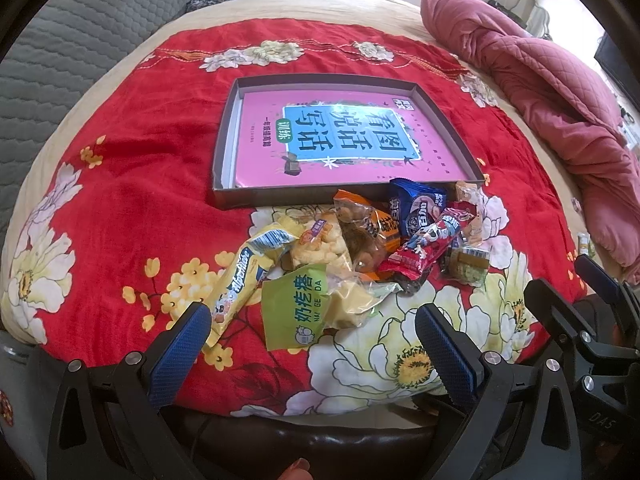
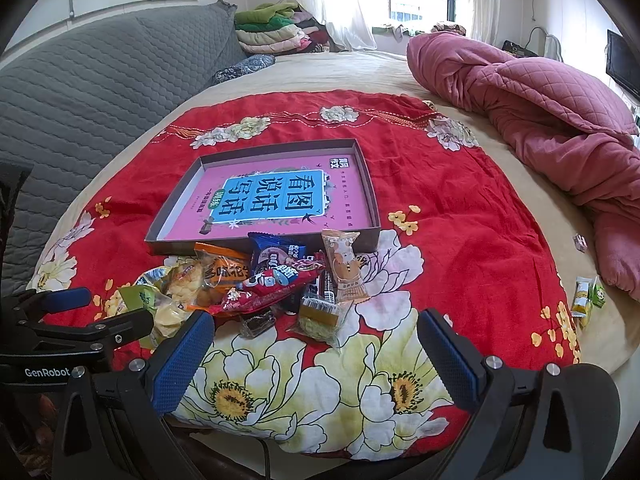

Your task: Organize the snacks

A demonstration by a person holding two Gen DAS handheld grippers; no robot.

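Observation:
A pile of wrapped snacks [image 1: 360, 248] [image 2: 260, 284] lies on the red floral cloth, just in front of a shallow dark tray [image 1: 224, 196] [image 2: 372, 196] with a pink book cover inside. A green packet [image 1: 294, 304] and a yellow one [image 1: 244, 268] lie nearest me. My left gripper [image 1: 314, 320] hovers open just short of the green packet, nothing between its fingers. My right gripper [image 2: 316, 328] stands open in front of the pile's right side, near a small clear-wrapped cake [image 2: 320, 316]. The left gripper [image 2: 92, 308] also shows at the left of the right wrist view.
A rumpled pink quilt [image 2: 540, 104] lies along the right of the bed. Two small snack packets [image 2: 588, 296] sit apart at the cloth's right edge. A grey quilted headboard [image 2: 100, 92] rises at the left, folded blankets [image 2: 272, 28] behind it.

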